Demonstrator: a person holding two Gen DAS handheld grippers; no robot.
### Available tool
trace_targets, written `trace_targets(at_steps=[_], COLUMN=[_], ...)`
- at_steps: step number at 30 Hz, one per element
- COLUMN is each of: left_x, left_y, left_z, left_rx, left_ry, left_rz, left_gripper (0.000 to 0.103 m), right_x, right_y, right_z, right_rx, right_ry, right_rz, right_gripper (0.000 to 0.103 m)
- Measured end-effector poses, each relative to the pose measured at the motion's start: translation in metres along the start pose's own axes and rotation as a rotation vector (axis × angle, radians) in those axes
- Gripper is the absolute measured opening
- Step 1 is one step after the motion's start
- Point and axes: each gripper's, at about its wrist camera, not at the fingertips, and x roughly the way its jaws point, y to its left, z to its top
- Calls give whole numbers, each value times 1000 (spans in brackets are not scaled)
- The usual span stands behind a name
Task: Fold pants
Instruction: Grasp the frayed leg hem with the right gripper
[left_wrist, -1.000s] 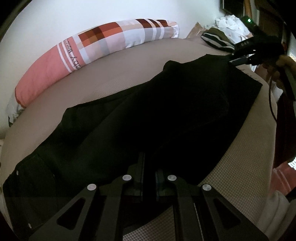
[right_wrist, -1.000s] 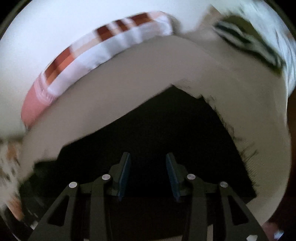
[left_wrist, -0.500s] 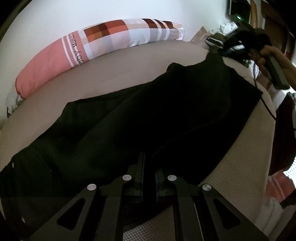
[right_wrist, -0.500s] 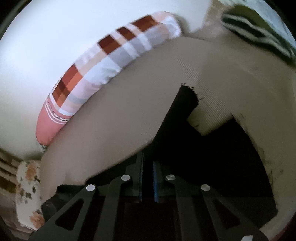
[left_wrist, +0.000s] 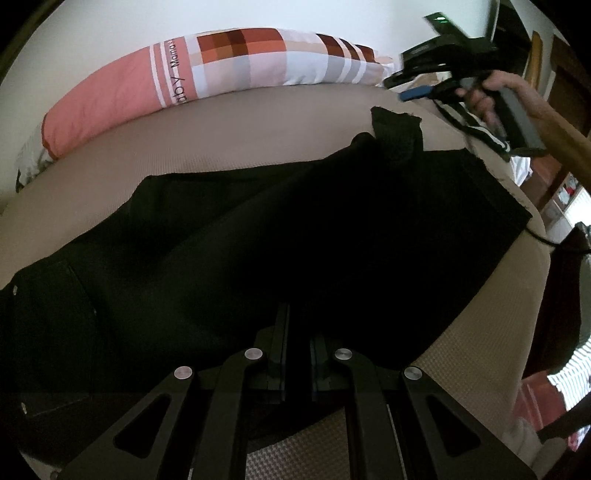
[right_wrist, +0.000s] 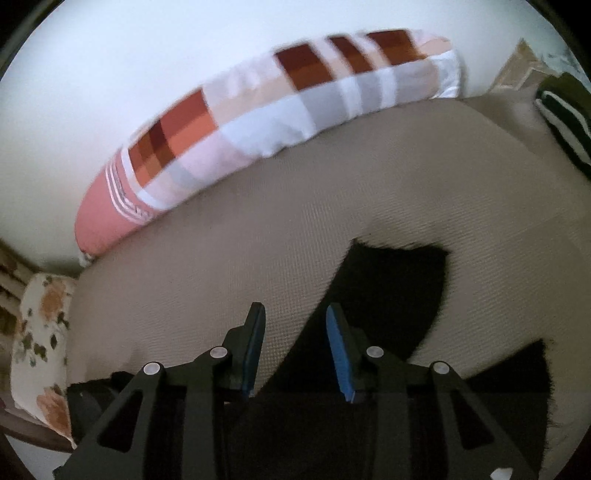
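Black pants (left_wrist: 295, 240) lie spread across the beige bed (left_wrist: 221, 140), waist at the left, leg ends at the right. My left gripper (left_wrist: 297, 343) is shut on the near edge of the pants. My right gripper (right_wrist: 295, 332) is open and empty, held above the bed. A folded-over leg end of the pants (right_wrist: 399, 288) lies just beyond its fingers. In the left wrist view the right gripper (left_wrist: 417, 92) hovers above that raised leg end (left_wrist: 397, 129), apart from it.
A long pink, white and brown checked pillow (left_wrist: 229, 66) lies along the wall at the back. A dark striped garment (right_wrist: 565, 118) sits at the far right corner of the bed. A floral cushion (right_wrist: 40, 332) is at the left.
My right gripper has let go of the pants leg end, opened and lifted away. The leg end now lies folded back on the bed. My left gripper stays shut on the pants.
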Motion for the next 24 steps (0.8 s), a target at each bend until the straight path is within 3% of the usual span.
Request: trace_targets(at_steps=[6, 12, 21, 24], left_x=[4, 6, 7, 7], left_y=[3, 6, 7, 8], left_z=[-1, 1, 0, 0], left_rx=[-26, -41, -40, -41], left_ry=[10, 14, 17, 18], left_rz=[-13, -10, -16, -18], left_gripper=[9, 9, 9, 9], right_x=[-10, 0, 21, 29], right_y=[-51, -85, -71, -63], right_z=[-4, -11, -44, -46], right_rx=[149, 316, 339, 315], right_ry=[-1, 4, 79, 89], right_rz=[-18, 48, 166, 140], right_gripper=[33, 33, 33, 32])
